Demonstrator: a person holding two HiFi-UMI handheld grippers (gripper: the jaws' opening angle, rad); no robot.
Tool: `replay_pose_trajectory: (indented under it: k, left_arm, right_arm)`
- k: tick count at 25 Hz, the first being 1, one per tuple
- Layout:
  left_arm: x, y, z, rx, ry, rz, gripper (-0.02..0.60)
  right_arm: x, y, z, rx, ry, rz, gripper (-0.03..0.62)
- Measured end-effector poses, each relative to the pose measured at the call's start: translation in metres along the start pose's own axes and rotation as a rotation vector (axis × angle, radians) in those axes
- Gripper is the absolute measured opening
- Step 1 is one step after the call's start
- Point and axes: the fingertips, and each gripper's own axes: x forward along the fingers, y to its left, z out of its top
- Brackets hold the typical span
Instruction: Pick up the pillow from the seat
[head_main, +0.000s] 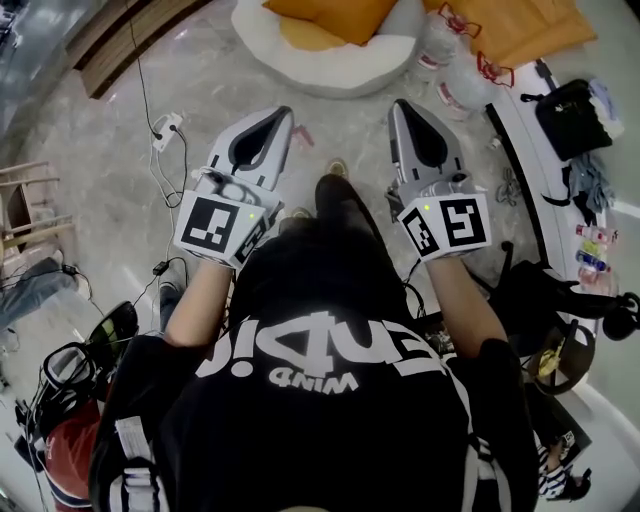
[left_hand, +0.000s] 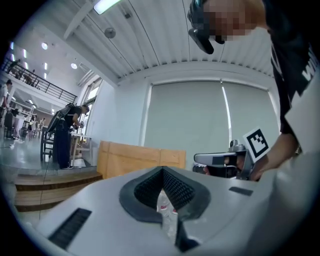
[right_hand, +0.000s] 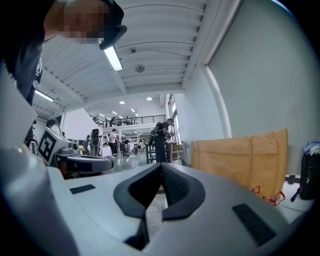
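An orange pillow (head_main: 335, 14) lies on a round white seat (head_main: 330, 62) at the top of the head view, on the floor ahead of me. My left gripper (head_main: 286, 112) is held level in front of my body, its jaws shut with nothing between them, its tip short of the seat's near rim. My right gripper (head_main: 397, 104) is alongside it, also shut and empty, pointing just right of the seat. In the left gripper view the closed jaws (left_hand: 162, 171) fill the foreground; in the right gripper view the jaws (right_hand: 161, 166) do likewise. Neither gripper view shows the pillow.
A tan wooden crate (head_main: 530, 28) stands right of the seat, with water bottles (head_main: 440, 62) in front of it. A white table (head_main: 545, 170) with a black bag (head_main: 570, 115) runs along the right. Cables (head_main: 165, 135) and bags (head_main: 70, 390) lie at the left.
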Motion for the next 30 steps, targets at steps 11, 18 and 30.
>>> replay_pose_trajectory:
  k: [11,18,30]
  left_arm:
    - [0.048,0.027,0.000,-0.024,0.012,-0.007,0.008]
    - [0.094,0.036,0.002,-0.039,0.018,-0.010,0.008]
    - [0.176,0.059,0.019,-0.017,0.003,0.035,0.008]
  right_arm:
    - [0.038,-0.034,0.001,0.011,0.013,0.011,0.021]
    - [0.070,-0.062,-0.002,0.014,0.032,0.055,0.021]
    - [0.124,-0.119,0.013,0.009,-0.006,0.126,0.021]
